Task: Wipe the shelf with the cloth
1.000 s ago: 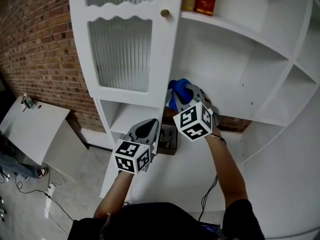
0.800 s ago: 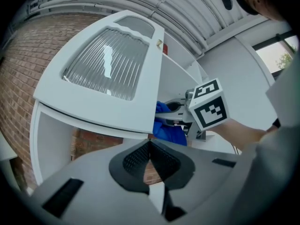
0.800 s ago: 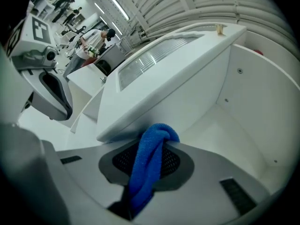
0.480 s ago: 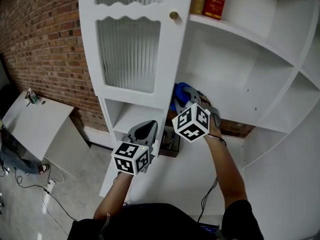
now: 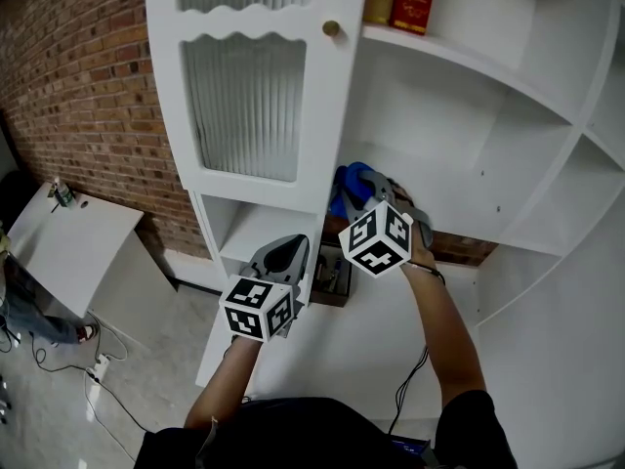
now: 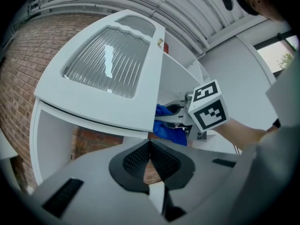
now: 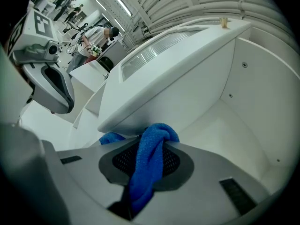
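Your right tongs [image 5: 354, 182] are clamped on the blue cloth [image 5: 342, 188], which sits bunched between the pads. The cloth is at the left end of the shelf [image 5: 479, 218], just right of the lower corner of the cabinet door [image 5: 244, 96]. Whether it touches the board cannot be told. Your right forearm [image 5: 444, 325] stretches forward and up toward that corner. Your left tongs [image 5: 285, 248] are pressed together with nothing between them. They sit below the door's bottom edge, pointing up at it, with the left arm bent and held lower.
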Available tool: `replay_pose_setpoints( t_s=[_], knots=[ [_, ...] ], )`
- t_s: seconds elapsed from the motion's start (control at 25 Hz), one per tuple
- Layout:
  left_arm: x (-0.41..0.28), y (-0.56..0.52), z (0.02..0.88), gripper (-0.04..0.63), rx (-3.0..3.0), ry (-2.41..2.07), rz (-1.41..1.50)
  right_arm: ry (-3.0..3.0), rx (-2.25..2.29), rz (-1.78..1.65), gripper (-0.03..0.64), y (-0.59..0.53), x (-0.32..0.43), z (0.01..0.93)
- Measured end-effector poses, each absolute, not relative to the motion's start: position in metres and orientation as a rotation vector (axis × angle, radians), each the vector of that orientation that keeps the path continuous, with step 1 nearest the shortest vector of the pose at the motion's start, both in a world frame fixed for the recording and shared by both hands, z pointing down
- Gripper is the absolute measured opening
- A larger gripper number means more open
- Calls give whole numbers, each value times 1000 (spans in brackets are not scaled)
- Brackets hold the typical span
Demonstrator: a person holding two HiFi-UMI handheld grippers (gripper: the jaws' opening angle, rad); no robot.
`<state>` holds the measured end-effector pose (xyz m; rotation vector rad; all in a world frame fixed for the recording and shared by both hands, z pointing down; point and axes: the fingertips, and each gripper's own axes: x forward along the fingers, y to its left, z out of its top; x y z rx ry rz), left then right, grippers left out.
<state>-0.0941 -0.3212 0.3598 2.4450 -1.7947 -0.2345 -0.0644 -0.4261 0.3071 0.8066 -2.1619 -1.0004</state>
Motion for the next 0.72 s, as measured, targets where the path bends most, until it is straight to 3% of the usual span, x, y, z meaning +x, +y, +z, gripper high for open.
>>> replay_pose_setpoints(
  t_s=[0.72],
  knots=[
    [-52, -341, 357, 15, 2533, -1673, -220, -2115, 905, -961, 80, -443, -10, 305]
  ],
)
